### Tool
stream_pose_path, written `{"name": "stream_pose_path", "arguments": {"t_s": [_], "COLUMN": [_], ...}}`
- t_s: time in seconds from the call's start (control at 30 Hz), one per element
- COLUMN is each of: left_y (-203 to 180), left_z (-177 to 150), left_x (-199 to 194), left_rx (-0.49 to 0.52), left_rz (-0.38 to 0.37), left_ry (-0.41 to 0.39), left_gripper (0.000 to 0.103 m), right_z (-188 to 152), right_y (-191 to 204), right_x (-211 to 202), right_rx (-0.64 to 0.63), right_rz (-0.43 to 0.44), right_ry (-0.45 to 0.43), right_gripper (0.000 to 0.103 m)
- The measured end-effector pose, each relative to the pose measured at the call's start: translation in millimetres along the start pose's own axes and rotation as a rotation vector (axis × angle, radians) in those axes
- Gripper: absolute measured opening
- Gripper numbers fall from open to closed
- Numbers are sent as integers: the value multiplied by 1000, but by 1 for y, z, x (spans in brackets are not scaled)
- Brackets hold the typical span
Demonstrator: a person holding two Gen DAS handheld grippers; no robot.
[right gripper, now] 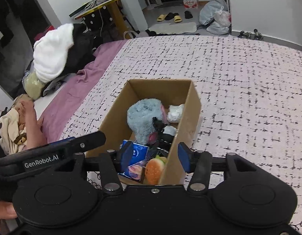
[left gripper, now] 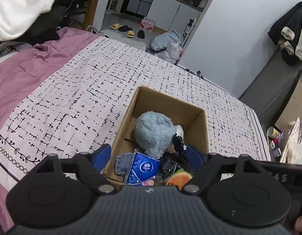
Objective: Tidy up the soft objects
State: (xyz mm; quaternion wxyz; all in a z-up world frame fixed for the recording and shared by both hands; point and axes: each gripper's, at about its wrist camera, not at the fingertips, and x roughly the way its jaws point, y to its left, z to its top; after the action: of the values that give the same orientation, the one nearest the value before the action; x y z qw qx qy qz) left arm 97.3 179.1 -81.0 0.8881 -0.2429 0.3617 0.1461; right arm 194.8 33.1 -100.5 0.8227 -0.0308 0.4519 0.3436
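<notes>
An open cardboard box [left gripper: 170,98] [right gripper: 158,82] stands on the patterned bedspread. Inside it lie a grey-blue plush [left gripper: 153,131] [right gripper: 141,117], a blue tissue pack [left gripper: 145,168] [right gripper: 135,152], a burger toy [left gripper: 179,179] [right gripper: 155,168], a black soft item [right gripper: 164,135] and a white bundle [right gripper: 176,111]. My left gripper [left gripper: 149,156] hangs open above the box's near end, with nothing pressed between its pads. My right gripper [right gripper: 156,155] is open too. Its jaws straddle the box's right wall, one finger over the tissue pack and one outside.
The pink-white bedspread [right gripper: 239,98] stretches to the right and far side. A purple sheet [left gripper: 23,68] and a white-and-black clothing pile [right gripper: 53,58] lie to the left. A person's forearm [right gripper: 31,121] rests at the left edge. Slippers and plastic bags [right gripper: 215,17] sit on the floor beyond.
</notes>
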Motion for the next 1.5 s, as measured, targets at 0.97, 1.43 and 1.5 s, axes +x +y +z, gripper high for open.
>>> {"name": "stream_pose_path", "arguments": {"t_s": [0.97,1.43,1.5], "left_y": [-84,-123,-128], "left_z": [-5,-13,-15], "left_x": [-42,-83,-88], "left_rx": [266,368,378], "left_rz": [-3,-20,-25], "left_ry": [84,70,64], "left_gripper": [102,102,102], "right_z": [-21,-41,-44], "right_y": [-72,-96,-98], "right_x": [-100,-145,-151], "right_rx": [168,245,252], "right_rz": [-4,-10,-15], "right_ry": [-143,-224,-228], "right_gripper": [91,103,103]}}
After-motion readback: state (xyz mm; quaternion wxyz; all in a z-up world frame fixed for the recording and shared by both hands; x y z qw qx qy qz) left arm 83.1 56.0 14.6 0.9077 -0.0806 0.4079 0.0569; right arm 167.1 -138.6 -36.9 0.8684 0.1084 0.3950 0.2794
